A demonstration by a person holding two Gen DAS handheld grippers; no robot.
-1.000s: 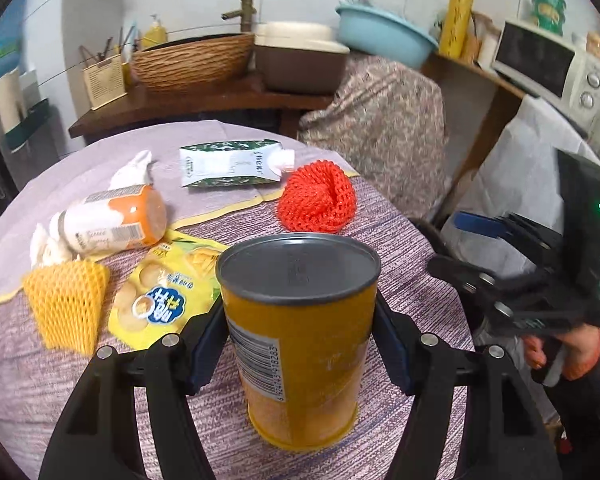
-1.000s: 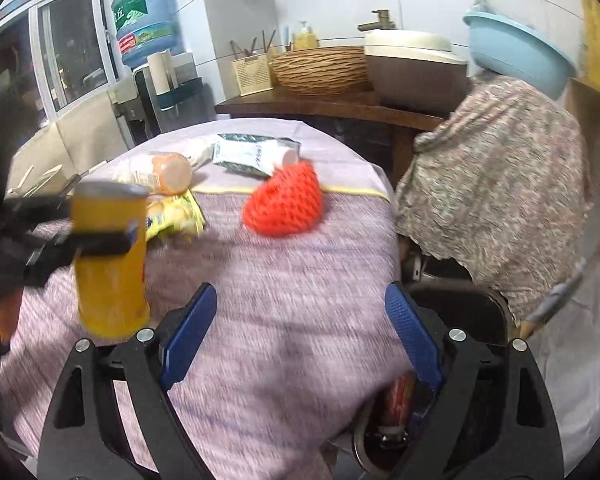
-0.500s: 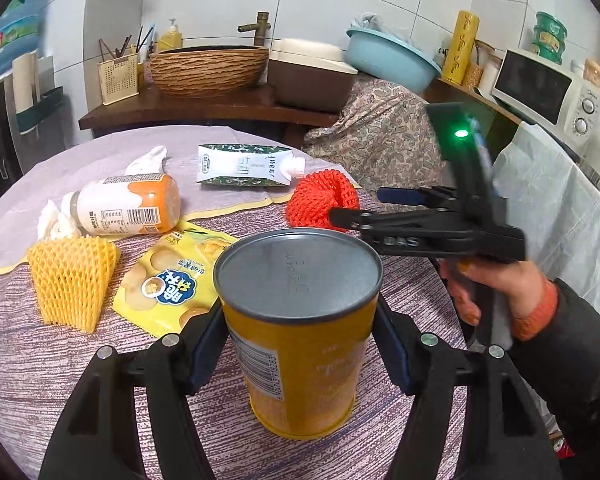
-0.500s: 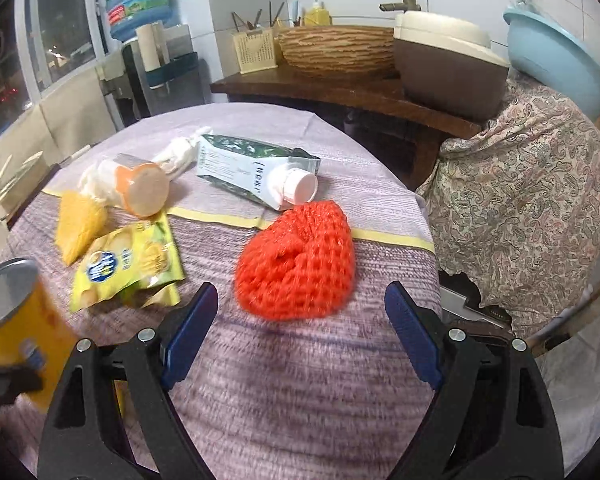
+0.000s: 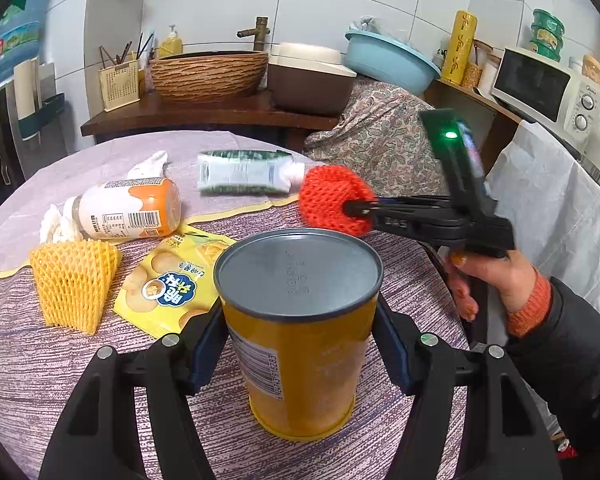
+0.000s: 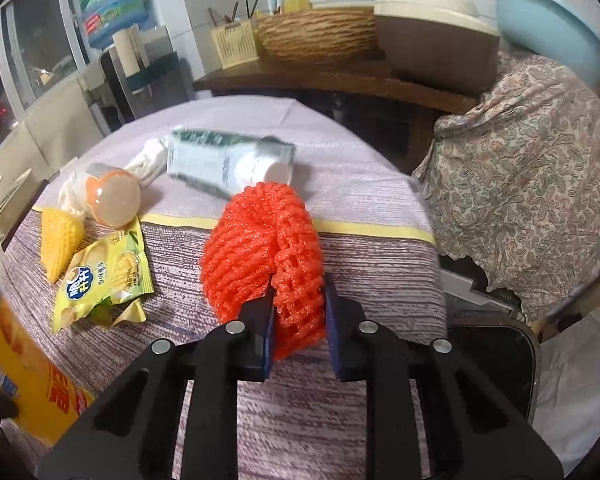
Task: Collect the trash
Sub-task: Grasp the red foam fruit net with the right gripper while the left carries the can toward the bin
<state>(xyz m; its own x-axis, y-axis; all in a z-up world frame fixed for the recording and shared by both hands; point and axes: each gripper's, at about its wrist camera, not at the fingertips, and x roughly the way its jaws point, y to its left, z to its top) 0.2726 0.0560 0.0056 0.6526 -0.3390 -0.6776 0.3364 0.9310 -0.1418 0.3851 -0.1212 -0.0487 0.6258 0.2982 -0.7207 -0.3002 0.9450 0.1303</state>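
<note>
Orange foam net (image 6: pixel 260 256) lies mid-frame in the right wrist view, on the striped cloth of the surface (image 6: pixel 380 272), just below the carton (image 6: pixel 228 164). Right hand-held gripper (image 6: pixel 298 332) has its pads clamped on the net's near lobe; foam bulges between them. Left hand-held gripper (image 5: pixel 300 344) is clamped on the yellow can (image 5: pixel 300 340), centre of the left wrist view, upright, long axis vertical, grey end up; whether its base touches the surface I cannot tell. Net: squashed dome, no clear long axis, its fold runs away from the camera toward the carton. Step in hand, as judged: both items gripped, lift-off pending. Dark bin (image 6: pixel 496 364) shows at lower right of the right wrist view, beside the surface edge. Next move likely calls for raising the net and swinging it right over the bin, then the can. Risk: foam is soft and may slip. Not yet collected: bottle (image 5: pixel 128 210) on its side, snack bag (image 5: pixel 172 280), yellow net (image 5: pixel 74 280), tissue (image 5: pixel 148 162), all in the left half of the left wrist view.
</note>
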